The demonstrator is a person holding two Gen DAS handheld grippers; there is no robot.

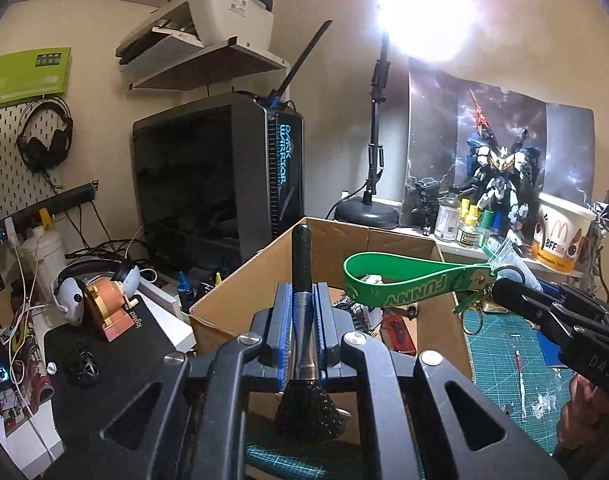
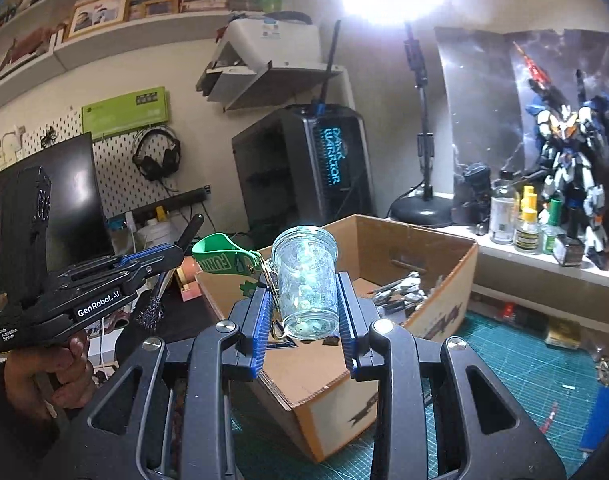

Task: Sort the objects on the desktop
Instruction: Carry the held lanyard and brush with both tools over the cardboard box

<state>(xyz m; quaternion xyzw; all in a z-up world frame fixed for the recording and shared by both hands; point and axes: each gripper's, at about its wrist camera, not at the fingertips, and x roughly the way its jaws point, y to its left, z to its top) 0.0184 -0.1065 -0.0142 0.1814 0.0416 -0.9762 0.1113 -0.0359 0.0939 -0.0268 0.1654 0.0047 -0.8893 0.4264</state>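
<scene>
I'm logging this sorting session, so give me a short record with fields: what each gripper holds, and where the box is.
left gripper: shut on black-handled brush with dark bristles, handle pointing forward
right gripper: shut on small clear glass jar with green looped strap attached
open brown cardboard box: on green cutting mat, ahead of both grippers, already holding small items
</scene>
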